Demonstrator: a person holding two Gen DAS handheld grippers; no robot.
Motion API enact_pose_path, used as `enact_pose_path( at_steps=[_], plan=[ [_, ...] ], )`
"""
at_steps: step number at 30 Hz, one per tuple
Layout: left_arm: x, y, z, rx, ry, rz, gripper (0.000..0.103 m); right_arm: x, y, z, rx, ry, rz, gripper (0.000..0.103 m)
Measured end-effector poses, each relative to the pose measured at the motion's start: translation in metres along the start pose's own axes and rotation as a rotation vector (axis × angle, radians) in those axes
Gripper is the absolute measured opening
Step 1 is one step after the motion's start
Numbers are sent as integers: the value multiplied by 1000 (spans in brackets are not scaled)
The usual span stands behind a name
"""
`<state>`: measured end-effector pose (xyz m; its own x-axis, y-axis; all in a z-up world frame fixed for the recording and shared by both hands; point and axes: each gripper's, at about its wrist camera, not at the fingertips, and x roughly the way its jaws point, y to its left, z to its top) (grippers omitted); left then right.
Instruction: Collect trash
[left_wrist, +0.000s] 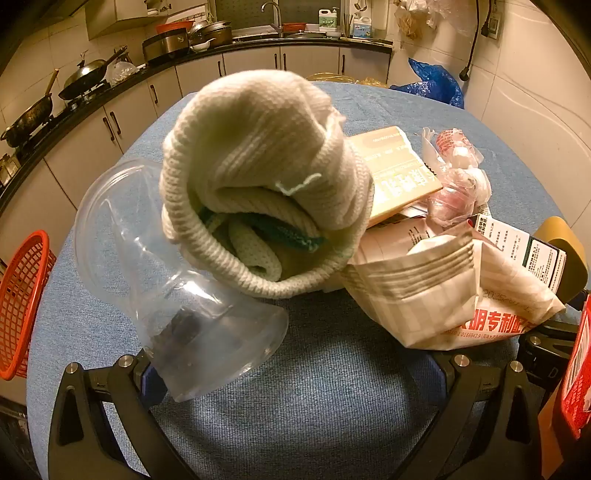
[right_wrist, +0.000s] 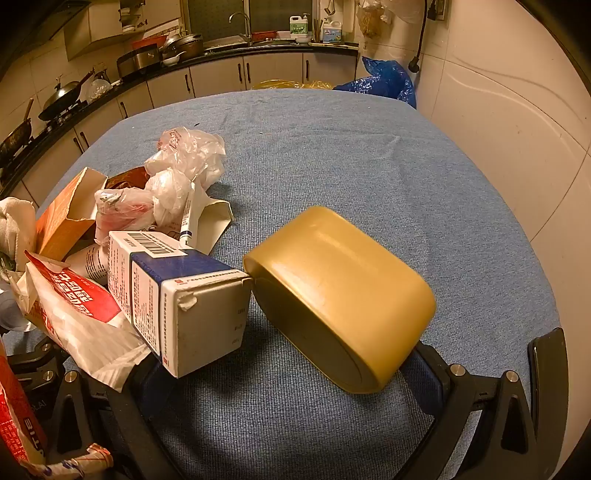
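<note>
A heap of trash lies on the blue tablecloth (left_wrist: 314, 406). In the left wrist view my left gripper (left_wrist: 295, 376) stands open. A clear plastic cup (left_wrist: 177, 295) lies on its side against the left finger (left_wrist: 147, 373). A rolled knitted cream cloth (left_wrist: 266, 177) sits above it, and a crumpled paper bag (left_wrist: 436, 302) lies by the right finger. In the right wrist view my right gripper (right_wrist: 288, 376) is also open. A white and blue carton (right_wrist: 184, 302) and a tipped yellow oval tub (right_wrist: 343, 295) lie between its fingers. Neither is clamped.
A red mesh basket (left_wrist: 22, 306) hangs off the table's left edge. Crumpled plastic bags (right_wrist: 184, 166), a small tube (right_wrist: 188, 218) and an orange carton (right_wrist: 70, 214) fill the pile. A blue bag (right_wrist: 388, 81) lies beyond the far edge, before the kitchen counter (right_wrist: 221, 55).
</note>
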<state>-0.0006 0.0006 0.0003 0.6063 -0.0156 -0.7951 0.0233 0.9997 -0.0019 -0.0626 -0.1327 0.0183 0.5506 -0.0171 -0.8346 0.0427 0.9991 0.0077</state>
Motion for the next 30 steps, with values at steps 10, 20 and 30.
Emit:
enact_pose_path(
  at_steps=[10, 20, 30],
  plan=[
    [-56, 30, 9, 52, -24, -66, 103, -40, -38, 15, 6, 82, 25, 103],
    [-142, 73, -1, 116, -120, -174, 103, -145, -8, -28, 57, -77, 23, 98],
    [-179, 95, -21, 213, -171, -237, 103, -187, 60, -61, -25, -113, 126, 76]
  ],
)
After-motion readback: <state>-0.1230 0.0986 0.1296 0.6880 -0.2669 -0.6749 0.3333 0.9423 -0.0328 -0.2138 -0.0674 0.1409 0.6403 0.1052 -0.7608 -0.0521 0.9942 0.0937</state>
